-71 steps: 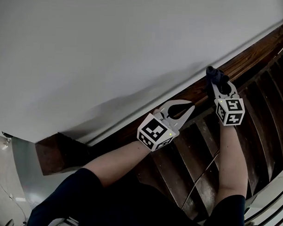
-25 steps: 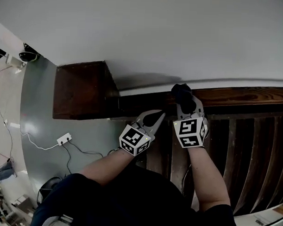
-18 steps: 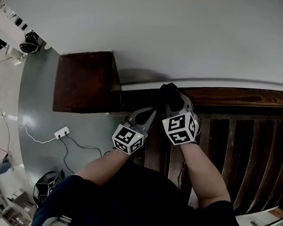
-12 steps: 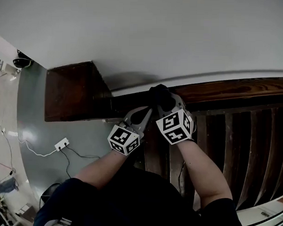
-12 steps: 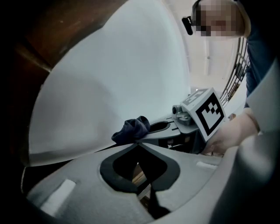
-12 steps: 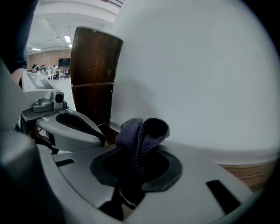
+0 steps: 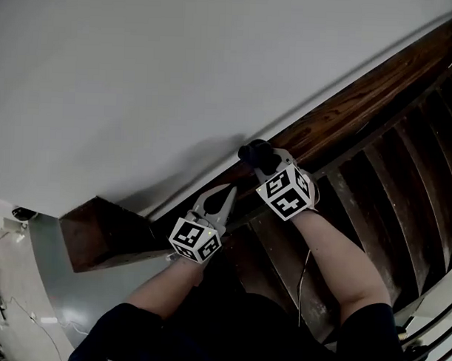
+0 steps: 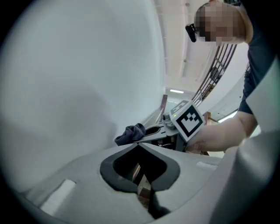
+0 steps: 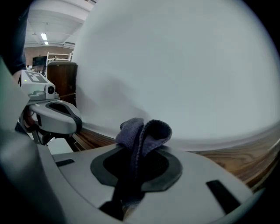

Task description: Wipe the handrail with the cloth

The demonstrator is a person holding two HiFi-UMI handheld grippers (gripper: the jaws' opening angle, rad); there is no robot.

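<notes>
Two grippers work at the handrail in the head view. The right gripper has its tips at the rail's top edge, with the cloth bunched there against the wood. The left gripper sits just beside it, nearer the post. The wall runs close along the rail's far side and the slats close off the near side below, so open room lies only along the rail's length. In the left gripper view, the jaws meet at their tips with nothing clamped, and the cloth shows just ahead. In the right gripper view, the jaws are clamped on the cloth, a folded wad standing proud of the tips, with the wood just beyond. For a good stroke, press the wad flat to the rail's top, travel along the grain, and hold the tips off the wall. The closed left gripper is probably best held out of the stroke path.
</notes>
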